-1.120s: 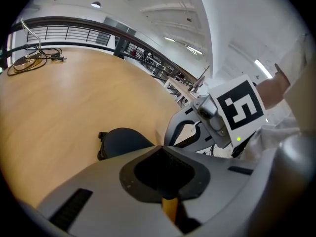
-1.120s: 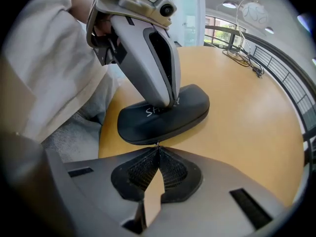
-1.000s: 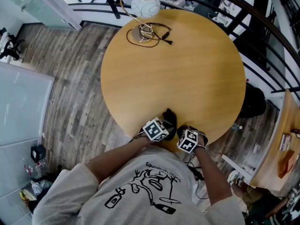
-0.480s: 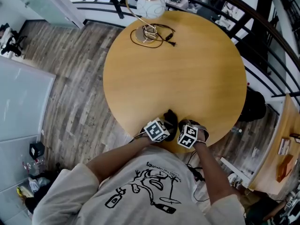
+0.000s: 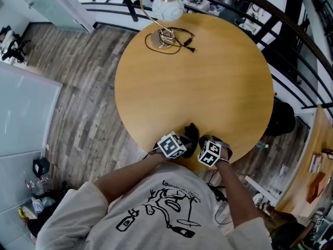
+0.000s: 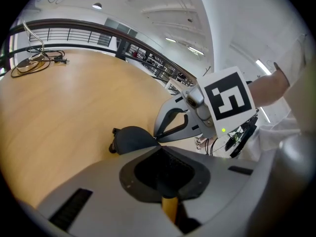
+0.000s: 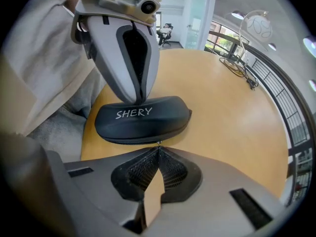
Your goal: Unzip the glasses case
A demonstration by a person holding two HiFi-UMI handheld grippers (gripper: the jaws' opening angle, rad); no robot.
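A black glasses case [image 7: 143, 120] marked SHERY lies zipped near the near edge of the round wooden table [image 5: 197, 82]. In the head view the case [image 5: 190, 133] sits between both grippers. My left gripper [image 7: 140, 100] is shut, and its tips rest on the case's top far edge. My right gripper [image 7: 158, 149] is shut at the case's front seam, with the small metal zipper pull [image 7: 158, 143] pinched at its tips. In the left gripper view the case [image 6: 129, 138] lies just past my left gripper [image 6: 159, 148], and the right gripper [image 6: 158, 137] meets it from the other side.
A globe lamp [image 5: 167, 7] with a coiled black cable [image 5: 179, 38] stands at the table's far edge. A dark railing [image 5: 291, 30] curves behind the table. The case lies close to the table's near edge, by the person's shirt [image 5: 166, 207].
The head camera has shifted a little. Both grippers and the case keep their places on the table.
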